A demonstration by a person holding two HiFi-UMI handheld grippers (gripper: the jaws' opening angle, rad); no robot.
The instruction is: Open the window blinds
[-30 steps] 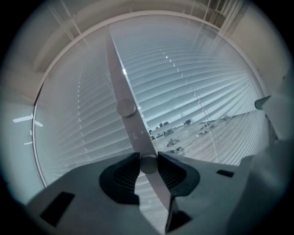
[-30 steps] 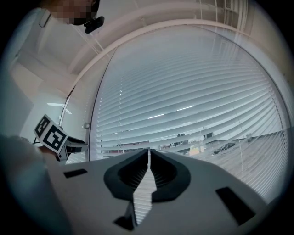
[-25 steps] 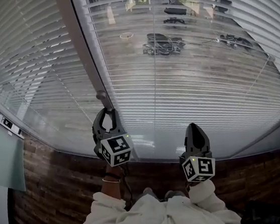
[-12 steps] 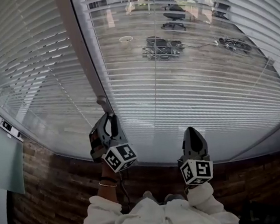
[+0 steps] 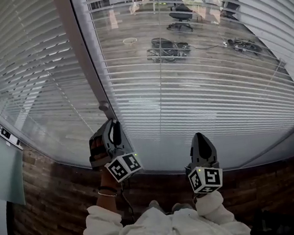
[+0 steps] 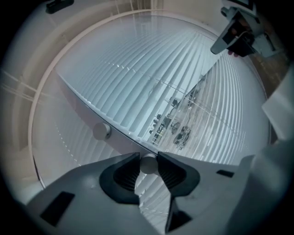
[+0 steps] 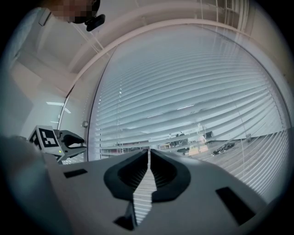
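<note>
head view: the left gripper point(image 5: 114, 124) had rolled over at the frame beside the blinds point(image 5: 201, 86), so the slats were likely tilting open. left gripper view: its jaws pinched the white knob point(image 6: 148, 164). right gripper view: the right gripper point(image 7: 149, 151) was closed and empty.

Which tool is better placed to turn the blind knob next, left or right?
Left. The left tool already has its jaws closed on the knob. The right tool is shut on nothing and points at the blinds, off to the side of the knob.
</note>
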